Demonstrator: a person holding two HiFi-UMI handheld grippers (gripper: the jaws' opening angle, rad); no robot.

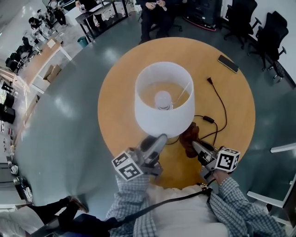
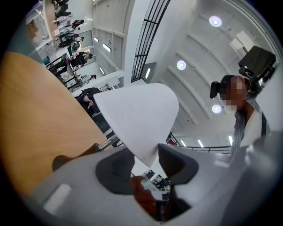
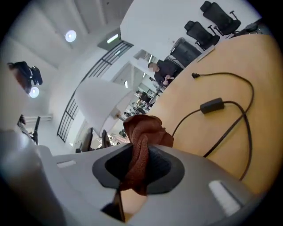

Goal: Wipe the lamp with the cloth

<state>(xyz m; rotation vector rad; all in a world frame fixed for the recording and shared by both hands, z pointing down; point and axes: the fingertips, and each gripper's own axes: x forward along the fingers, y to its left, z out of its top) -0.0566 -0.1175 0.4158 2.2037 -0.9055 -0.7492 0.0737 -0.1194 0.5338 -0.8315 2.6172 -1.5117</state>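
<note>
A table lamp with a white shade stands in the middle of a round wooden table. My left gripper reaches up to the shade's near lower rim. In the left gripper view that rim sits wedged between the two pads, left gripper shut on it. My right gripper is just right of the shade, shut on a bunched rust-brown cloth. In the right gripper view the cloth sticks up out of the right gripper, a little short of the shade.
The lamp's black cord with an inline switch loops over the table to my right. A dark phone lies near the far right edge. Beyond the table are a seated person, office chairs and desks.
</note>
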